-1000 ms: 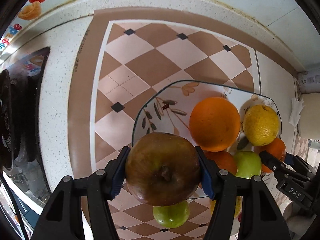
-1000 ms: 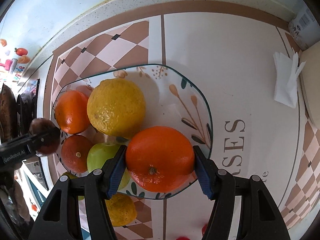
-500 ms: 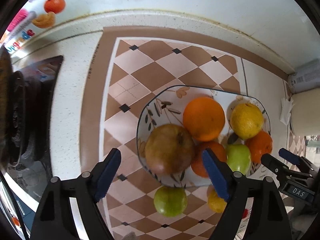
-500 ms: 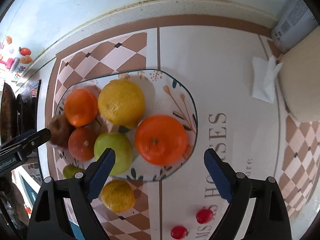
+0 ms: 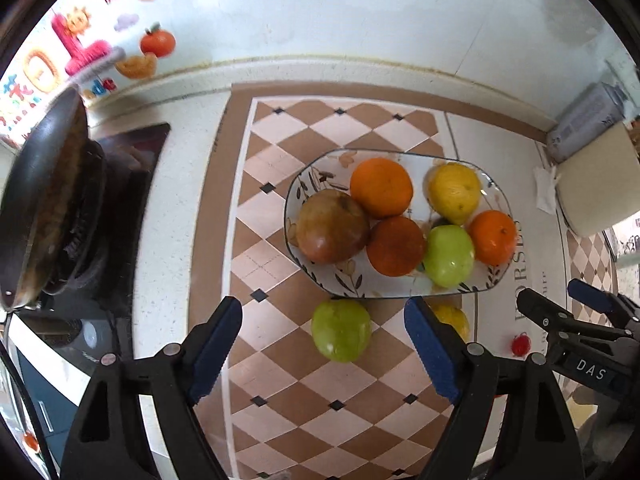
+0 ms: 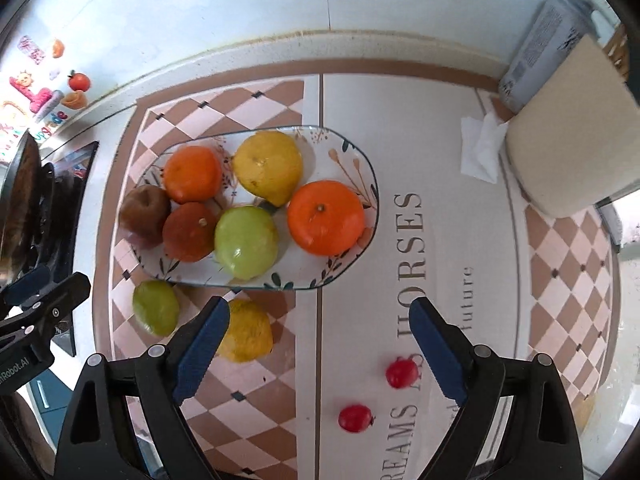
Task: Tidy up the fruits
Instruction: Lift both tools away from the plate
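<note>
A glass plate holds a brown apple, three oranges, a lemon and a green apple. On the mat before the plate lie another green apple, a yellow fruit and two small red fruits. My left gripper is open and empty above the loose green apple. My right gripper is open and empty before the plate.
A dark pan sits on a stove at the left. A beige container, a carton and a tissue stand at the right. The wall runs along the back.
Both grippers opened, letting go of the brown apple and an orange onto the plate, then drew back and up from the plate.
</note>
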Motion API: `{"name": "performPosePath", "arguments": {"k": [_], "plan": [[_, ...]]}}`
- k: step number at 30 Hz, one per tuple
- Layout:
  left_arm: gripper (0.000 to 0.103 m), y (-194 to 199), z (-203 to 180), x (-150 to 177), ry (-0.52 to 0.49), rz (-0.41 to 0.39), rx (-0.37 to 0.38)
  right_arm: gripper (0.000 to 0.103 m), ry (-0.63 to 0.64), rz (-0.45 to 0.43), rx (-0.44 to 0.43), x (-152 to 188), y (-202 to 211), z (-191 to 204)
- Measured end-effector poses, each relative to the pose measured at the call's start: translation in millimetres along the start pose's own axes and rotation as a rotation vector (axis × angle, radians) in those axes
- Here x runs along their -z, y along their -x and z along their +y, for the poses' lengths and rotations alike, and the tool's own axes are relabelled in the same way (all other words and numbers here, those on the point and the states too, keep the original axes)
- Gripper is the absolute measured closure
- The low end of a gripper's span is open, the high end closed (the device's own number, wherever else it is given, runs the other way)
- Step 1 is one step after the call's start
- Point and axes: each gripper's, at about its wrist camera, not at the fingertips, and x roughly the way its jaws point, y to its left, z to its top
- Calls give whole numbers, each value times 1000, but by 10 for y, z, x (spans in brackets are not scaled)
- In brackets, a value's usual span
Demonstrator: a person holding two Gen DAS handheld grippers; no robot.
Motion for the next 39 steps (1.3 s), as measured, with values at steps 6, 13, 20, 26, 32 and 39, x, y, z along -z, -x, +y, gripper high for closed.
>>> {"name": "performPosePath", "arguments": {"k": [6, 13, 20, 26, 32, 39], "plan": [[20, 372, -43, 169, -16, -86, -14, 10, 1, -85, -1, 236, 446, 67], [20, 792, -126, 406, -23, -153, 10, 10, -3, -164, -31, 499, 1007, 92], [20, 1154, -150, 593, -25, -204, 23, 10, 4, -234, -52, 725, 1489, 111], [20, 1391, -146, 697, -21, -240, 18, 10, 7, -277, -74, 888, 1776, 108], [20, 1520, -164, 797, -18, -279, 2, 10, 16, -299, -75, 994, 1907, 123], [20, 1557, -187, 810, -12, -304, -9, 10, 6, -294, -93, 1001, 1913, 80]]}}
